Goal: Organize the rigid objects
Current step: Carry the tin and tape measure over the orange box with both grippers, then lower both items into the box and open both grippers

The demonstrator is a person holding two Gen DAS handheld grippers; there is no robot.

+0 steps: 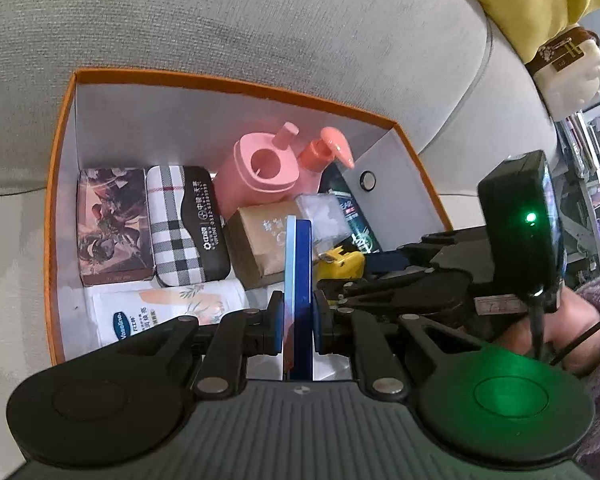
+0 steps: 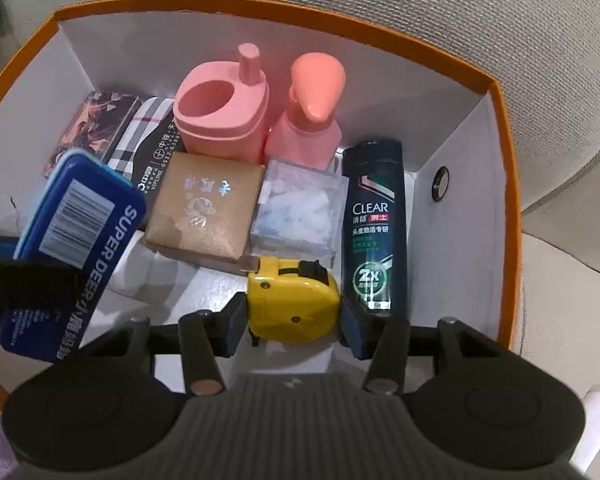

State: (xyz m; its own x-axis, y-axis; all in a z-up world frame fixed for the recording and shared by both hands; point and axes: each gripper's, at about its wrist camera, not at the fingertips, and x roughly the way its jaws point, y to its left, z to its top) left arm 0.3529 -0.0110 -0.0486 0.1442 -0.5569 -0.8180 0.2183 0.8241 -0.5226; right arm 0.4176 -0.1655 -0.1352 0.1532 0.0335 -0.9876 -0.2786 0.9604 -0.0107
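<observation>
Clamped edge-on between my left gripper (image 1: 296, 322) pads is the blue tin (image 1: 299, 280), held over the orange box (image 1: 236, 80). My right gripper (image 2: 294, 320) pinches the yellow tape measure (image 2: 294, 300) low inside it, beside the dark shampoo bottle (image 2: 374, 224) and in front of the brown packet (image 2: 204, 208).

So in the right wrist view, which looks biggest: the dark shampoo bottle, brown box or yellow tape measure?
1. Dark shampoo bottle
2. Brown box
3. Yellow tape measure, though it sits nearest the camera, which flatters it.
</observation>
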